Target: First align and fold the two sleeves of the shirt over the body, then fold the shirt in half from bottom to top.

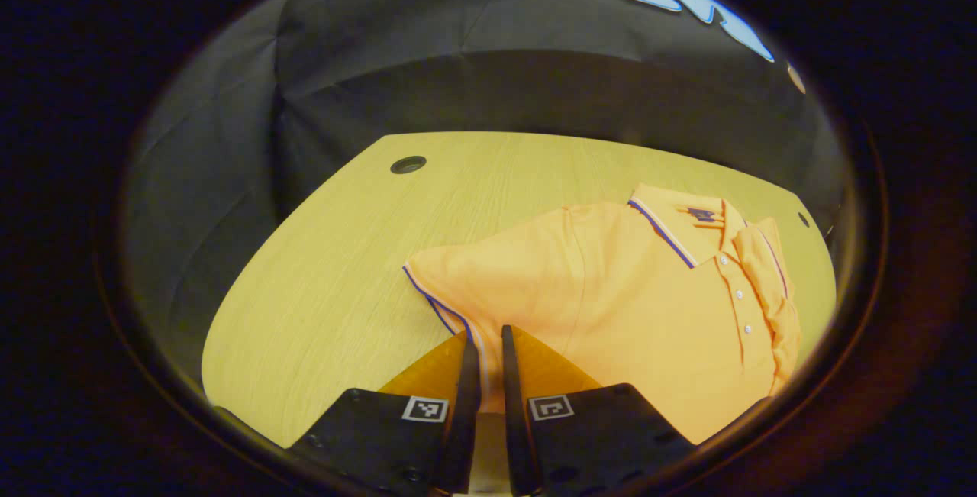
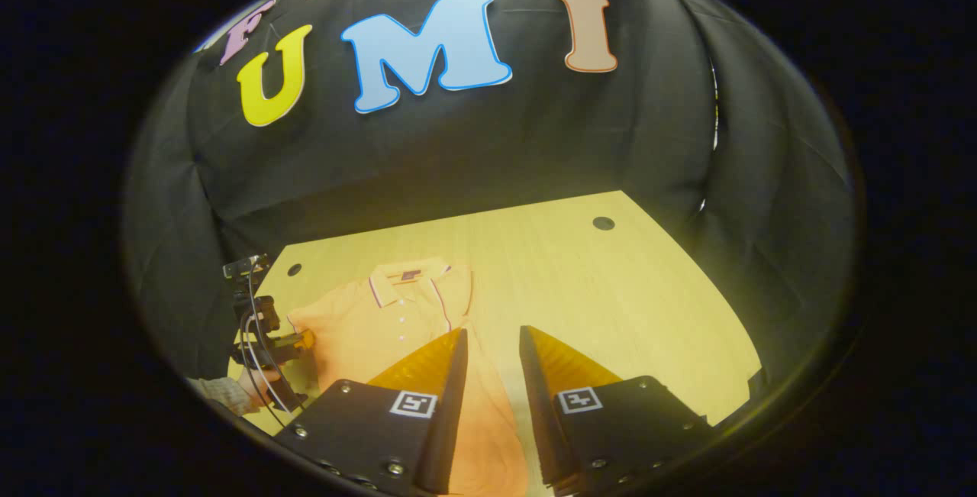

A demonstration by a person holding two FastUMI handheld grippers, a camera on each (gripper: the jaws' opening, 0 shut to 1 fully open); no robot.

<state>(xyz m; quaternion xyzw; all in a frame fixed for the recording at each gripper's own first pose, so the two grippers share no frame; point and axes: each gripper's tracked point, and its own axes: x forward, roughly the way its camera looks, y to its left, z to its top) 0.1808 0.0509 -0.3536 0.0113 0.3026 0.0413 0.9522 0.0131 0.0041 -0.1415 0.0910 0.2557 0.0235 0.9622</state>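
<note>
1. Polo shirt [image 1: 649, 306], orange, lies collar-up on the wooden table [image 1: 328, 283], its far sleeve [image 1: 771, 275] already folded over the body.
2. Left gripper [image 1: 488, 344], fingers narrowed, sits at the near sleeve's [image 1: 488, 275] striped cuff; whether it truly pinches the cloth, I cannot tell.
3. Right gripper [image 2: 492, 344] hangs parted above the shirt's side, holding nothing.
4. Sleeve folding seems half done; next, carry this cuff across the body, keeping edges aligned.

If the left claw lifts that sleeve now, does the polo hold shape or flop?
Likely flops: the orange polo shirt lies limp and creased on the table, with one side already folded over. Probably light, so the pinched sleeve may drag the body along. The left claw looks nearly closed at the sleeve hem.
</note>
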